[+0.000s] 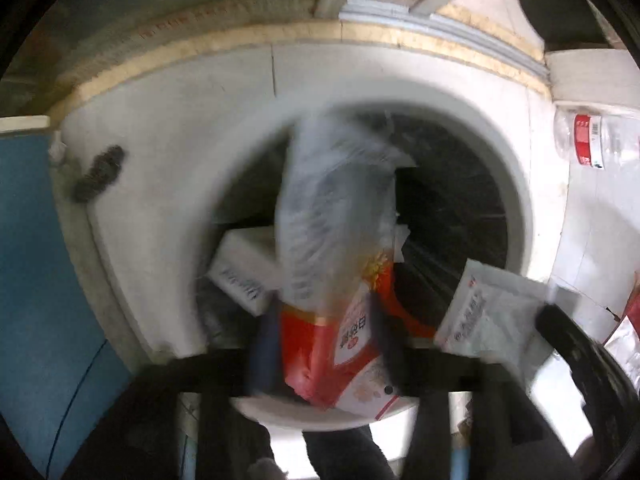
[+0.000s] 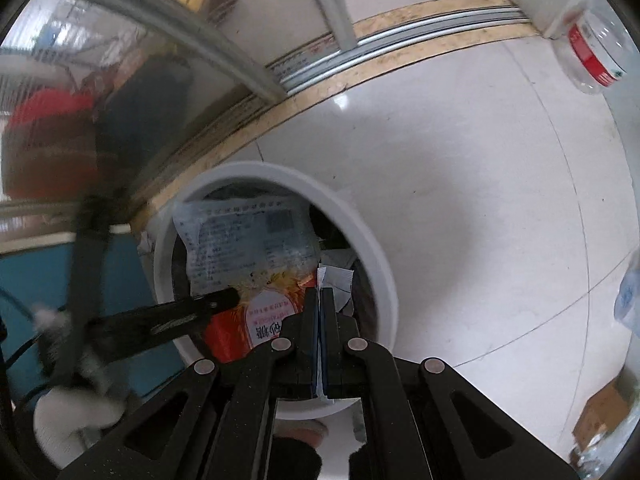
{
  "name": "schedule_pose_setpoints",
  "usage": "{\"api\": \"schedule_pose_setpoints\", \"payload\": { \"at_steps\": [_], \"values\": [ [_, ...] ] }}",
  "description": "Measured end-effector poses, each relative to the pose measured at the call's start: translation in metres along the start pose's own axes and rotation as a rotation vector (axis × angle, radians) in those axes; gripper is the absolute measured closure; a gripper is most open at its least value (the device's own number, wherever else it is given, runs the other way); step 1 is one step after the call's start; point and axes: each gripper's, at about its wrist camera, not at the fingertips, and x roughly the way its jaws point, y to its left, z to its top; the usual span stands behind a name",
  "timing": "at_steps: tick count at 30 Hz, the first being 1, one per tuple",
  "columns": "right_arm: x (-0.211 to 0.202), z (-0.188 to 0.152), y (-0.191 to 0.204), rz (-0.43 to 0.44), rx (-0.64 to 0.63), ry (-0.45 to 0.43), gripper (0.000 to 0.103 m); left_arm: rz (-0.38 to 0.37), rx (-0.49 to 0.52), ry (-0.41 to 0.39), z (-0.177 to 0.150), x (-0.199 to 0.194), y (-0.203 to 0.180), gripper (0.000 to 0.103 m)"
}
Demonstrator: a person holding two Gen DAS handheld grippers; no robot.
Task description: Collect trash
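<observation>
A white round bin (image 1: 516,184) with a black liner stands on the floor; it also shows in the right wrist view (image 2: 376,248). My left gripper (image 1: 324,336) is over the bin; the red and clear plastic bag (image 1: 332,240) sits between its fingers, blurred, and also shows in the right wrist view (image 2: 248,240). My right gripper (image 2: 320,296) is shut on a thin white packet (image 2: 336,278) over the bin's rim. That packet shows in the left wrist view (image 1: 488,312). A white box (image 1: 244,268) lies inside the bin.
A clear plastic bottle (image 1: 596,140) with a red label lies on the white tile floor at the right, also in the right wrist view (image 2: 592,44). A blue panel (image 1: 40,280) stands left of the bin. A sliding door track (image 2: 400,36) runs behind. More wrappers (image 1: 624,336) lie at the right edge.
</observation>
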Motion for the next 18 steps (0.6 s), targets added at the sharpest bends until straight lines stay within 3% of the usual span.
{"api": "schedule_pose_setpoints", "payload": {
  "at_steps": [1, 2, 3, 6, 7, 9, 12, 18],
  "values": [
    [0.001, 0.000, 0.005, -0.018, -0.006, 0.008, 0.100, 0.014, 0.002, -0.045, -0.007, -0.014, 0.001, 0.009],
    [0.002, 0.001, 0.008, -0.032, -0.011, 0.013, 0.098, 0.021, 0.002, -0.074, -0.010, -0.022, 0.000, 0.005],
    [0.001, 0.000, 0.012, -0.056, -0.020, 0.017, 0.091, 0.031, -0.002, -0.099, -0.015, -0.032, 0.003, 0.005],
    [-0.012, -0.007, 0.018, -0.074, -0.029, 0.005, 0.048, 0.059, -0.022, -0.154, -0.029, -0.065, 0.010, 0.001],
    [-0.016, -0.009, 0.020, -0.086, -0.038, 0.000, 0.039, 0.087, -0.025, -0.191, -0.037, -0.083, 0.010, 0.001],
    [-0.033, -0.019, 0.026, -0.111, -0.070, -0.012, 0.035, 0.108, -0.034, -0.240, -0.049, -0.106, 0.016, 0.001],
    [-0.064, -0.033, 0.036, -0.146, -0.113, -0.042, 0.000, 0.160, -0.037, -0.332, -0.078, -0.150, 0.017, 0.001],
    [-0.159, -0.076, 0.065, -0.203, -0.214, -0.156, 0.000, 0.177, -0.049, -0.441, -0.145, -0.239, 0.009, 0.001]
  ]
}}
